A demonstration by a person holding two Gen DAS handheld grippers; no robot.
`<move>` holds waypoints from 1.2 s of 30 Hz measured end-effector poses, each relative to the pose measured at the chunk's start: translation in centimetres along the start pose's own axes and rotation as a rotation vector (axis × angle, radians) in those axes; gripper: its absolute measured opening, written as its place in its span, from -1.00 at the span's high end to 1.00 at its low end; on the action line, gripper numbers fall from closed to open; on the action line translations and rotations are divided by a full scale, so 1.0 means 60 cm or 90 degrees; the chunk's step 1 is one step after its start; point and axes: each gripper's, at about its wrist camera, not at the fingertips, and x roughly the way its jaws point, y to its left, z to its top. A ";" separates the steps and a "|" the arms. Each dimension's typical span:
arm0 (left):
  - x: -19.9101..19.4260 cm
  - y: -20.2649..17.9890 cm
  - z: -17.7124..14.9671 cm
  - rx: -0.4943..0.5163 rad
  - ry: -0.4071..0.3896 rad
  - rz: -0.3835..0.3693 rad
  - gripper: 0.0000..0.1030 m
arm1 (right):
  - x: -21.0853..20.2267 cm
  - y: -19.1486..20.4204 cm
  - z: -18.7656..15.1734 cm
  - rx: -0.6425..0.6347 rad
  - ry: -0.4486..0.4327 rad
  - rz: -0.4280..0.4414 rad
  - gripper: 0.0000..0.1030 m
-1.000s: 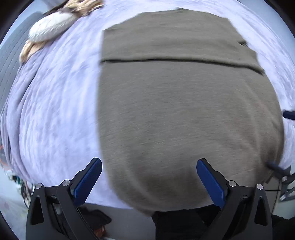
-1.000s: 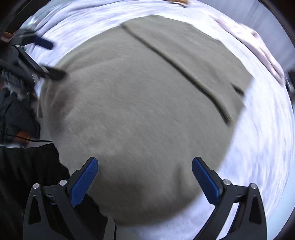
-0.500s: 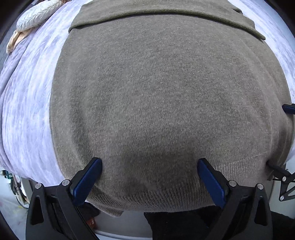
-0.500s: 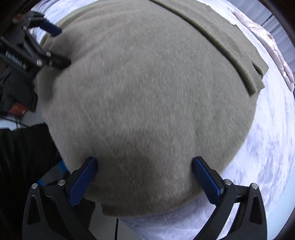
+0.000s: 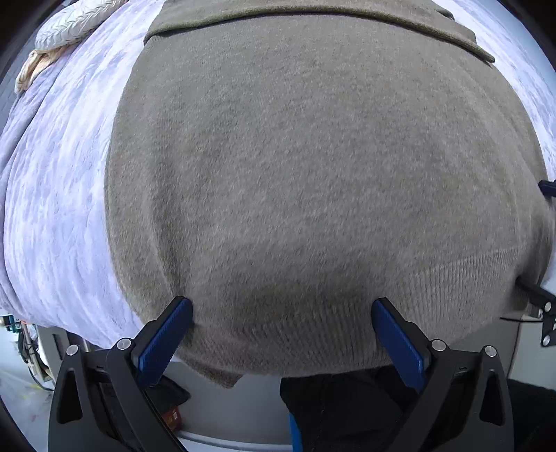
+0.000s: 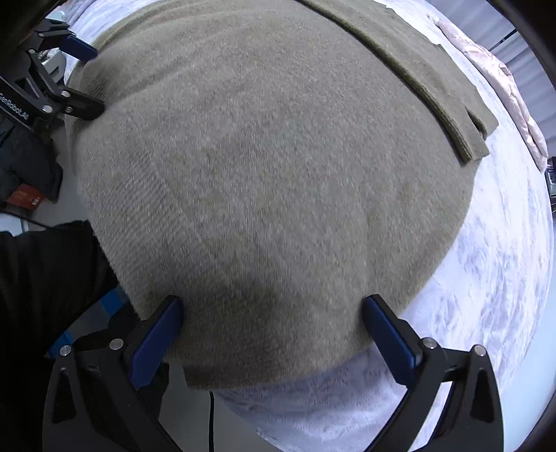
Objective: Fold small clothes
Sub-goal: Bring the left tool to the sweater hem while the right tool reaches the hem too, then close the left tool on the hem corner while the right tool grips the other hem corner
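Two claws hang low over one olive-grey knitted sweater (image 5: pixel 312 174), each with its blue-padded fingers spread wide apart and nothing gripped between them. Nearest the left wrist camera, the left claw (image 5: pixel 281 320) stands at the garment's ribbed hem, its two pads (image 5: pixel 163 337) straddling the knit close to where that hem droops over the near edge of the bed. Below the hem a person's dark clothing (image 5: pixel 347 406) fills the bottom of the view. The right claw (image 6: pixel 271 316) sits likewise at the near right corner of the sweater, one finger over the knit's left part, the other close to its right border, where pale bedding shows. Whether either claw's pads actually press the fabric cannot be told.

The sweater lies flat on a lavender-white mottled blanket (image 5: pixel 59 194) that covers the bed. In the right wrist view the left claw appears at the upper left, along the sweater's far edge. Farther along, a folded-over band of the same knit (image 6: pixel 434 90) crosses the garment, its layered edge raised a little above the body beneath. Beyond it, at the far side of the blanket, rests a cream quilted cloth (image 5: pixel 73 27), well apart from the sweater.
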 end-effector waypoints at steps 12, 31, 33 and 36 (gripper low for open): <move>-0.039 0.103 -0.057 -0.060 -0.034 0.002 -1.00 | -0.054 0.003 0.077 0.080 -0.069 0.022 -0.99; 0.043 0.130 -0.239 -0.001 -0.009 -0.033 -1.00 | 0.007 0.030 0.033 0.101 -0.008 0.052 -0.98; 0.048 0.139 -0.274 0.007 0.016 -0.019 -1.00 | -0.003 0.033 0.010 0.099 0.002 0.041 -0.98; 0.037 0.166 -0.335 -0.001 0.031 0.005 -1.00 | -0.026 0.012 -0.022 0.146 -0.003 0.053 -0.99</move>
